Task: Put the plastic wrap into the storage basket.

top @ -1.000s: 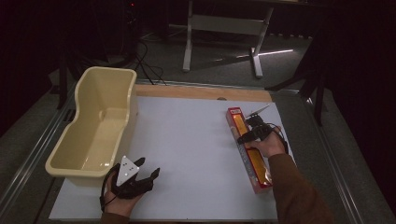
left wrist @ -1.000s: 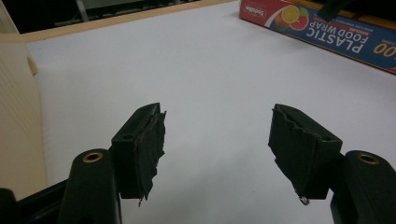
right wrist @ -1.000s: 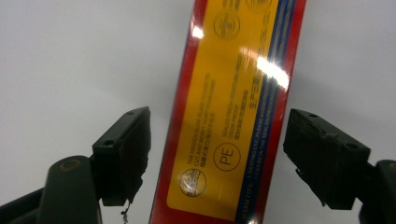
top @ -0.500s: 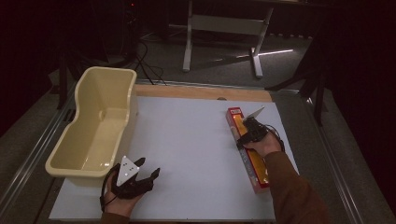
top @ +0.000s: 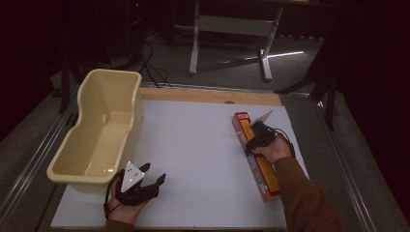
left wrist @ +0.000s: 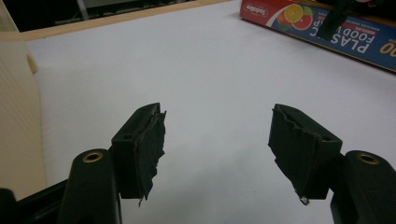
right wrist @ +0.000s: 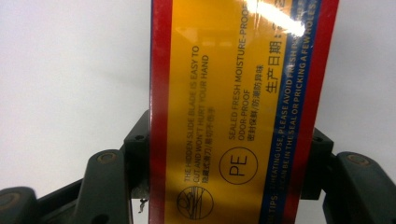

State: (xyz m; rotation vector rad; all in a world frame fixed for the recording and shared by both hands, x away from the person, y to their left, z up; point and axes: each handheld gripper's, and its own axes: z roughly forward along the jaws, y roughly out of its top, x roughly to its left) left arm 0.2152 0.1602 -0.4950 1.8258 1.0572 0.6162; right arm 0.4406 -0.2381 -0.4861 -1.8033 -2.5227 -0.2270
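A long red and yellow box of plastic food wrap (top: 265,180) lies lengthwise on the right side of the white tabletop (top: 193,145). My right gripper (top: 252,140) sits over its far half, a jaw pressed on each long side of the box (right wrist: 233,93). Near the front left, my left gripper (top: 154,173) rests low over the bare table beside the tub. Its jaws stand wide apart with nothing between them (left wrist: 217,135). The box (left wrist: 327,32) shows far off in the left gripper view.
A cream plastic tub (top: 137,104) stands on the left side of the table, nothing visible inside; its wall (left wrist: 14,116) is just left of my left gripper. A wooden strip (top: 208,95) runs along the far edge. Metal rails flank the table.
My right gripper has slid a little leftward and farther along the box and settled astride it. The left gripper and the tub have stayed put.
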